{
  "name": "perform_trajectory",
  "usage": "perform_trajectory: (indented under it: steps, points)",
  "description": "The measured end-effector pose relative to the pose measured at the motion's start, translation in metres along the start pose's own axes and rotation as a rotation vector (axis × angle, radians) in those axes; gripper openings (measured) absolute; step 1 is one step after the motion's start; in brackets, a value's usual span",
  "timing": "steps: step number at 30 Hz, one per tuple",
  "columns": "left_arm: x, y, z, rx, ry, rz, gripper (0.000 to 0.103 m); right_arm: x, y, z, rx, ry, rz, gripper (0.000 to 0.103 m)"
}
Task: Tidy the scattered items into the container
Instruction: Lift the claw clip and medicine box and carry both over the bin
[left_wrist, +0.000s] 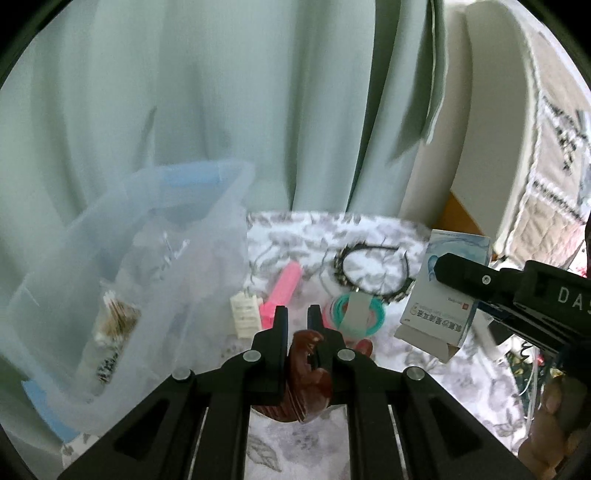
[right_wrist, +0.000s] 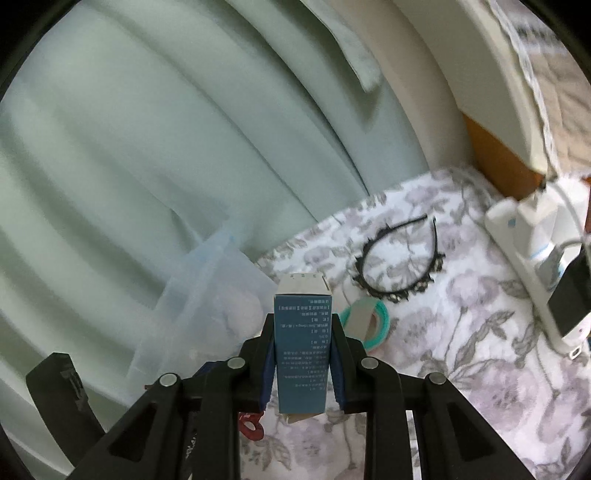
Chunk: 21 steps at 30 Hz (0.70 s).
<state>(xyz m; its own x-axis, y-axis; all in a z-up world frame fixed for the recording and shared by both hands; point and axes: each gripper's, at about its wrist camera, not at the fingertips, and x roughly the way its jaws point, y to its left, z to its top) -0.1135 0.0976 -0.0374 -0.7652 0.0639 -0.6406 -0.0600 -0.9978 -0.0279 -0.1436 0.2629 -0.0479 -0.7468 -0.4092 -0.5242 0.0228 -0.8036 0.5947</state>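
Your right gripper (right_wrist: 303, 354) has its jaws closed on the sides of the medicine box (right_wrist: 302, 350), held upright in the lower middle of the right wrist view; your left gripper (left_wrist: 297, 325) has its jaws nearly together around a dark red hair claw (left_wrist: 308, 363) at the bottom centre of the left wrist view. The clear plastic container (left_wrist: 122, 258) sits at the left of that frame, on the floral-cloth table (left_wrist: 388, 236); carry the box leftward over its rim before you loosen your grip, keeping it level so it does not twist out. The pink clip (left_wrist: 282, 291), teal bands (left_wrist: 360, 314) and black headband (left_wrist: 369, 269) remain scattered mid-frame; steer clear of your left gripper as you cross.
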Motion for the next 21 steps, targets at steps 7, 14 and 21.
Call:
perform_trajectory:
  steps: [7,14,21]
  points:
    - [-0.043,0.008,0.014,-0.008,-0.089,-0.012,0.01,-0.035,0.036,0.005,-0.051,-0.073,0.026,0.028]
    - [-0.081,0.022,0.022,-0.038,-0.176,-0.017,0.01,-0.064,0.074,0.005,-0.114,-0.127,0.047,0.028]
    - [-0.108,0.041,0.022,-0.065,-0.224,-0.018,0.01,-0.081,0.111,0.001,-0.177,-0.153,0.061,0.028]
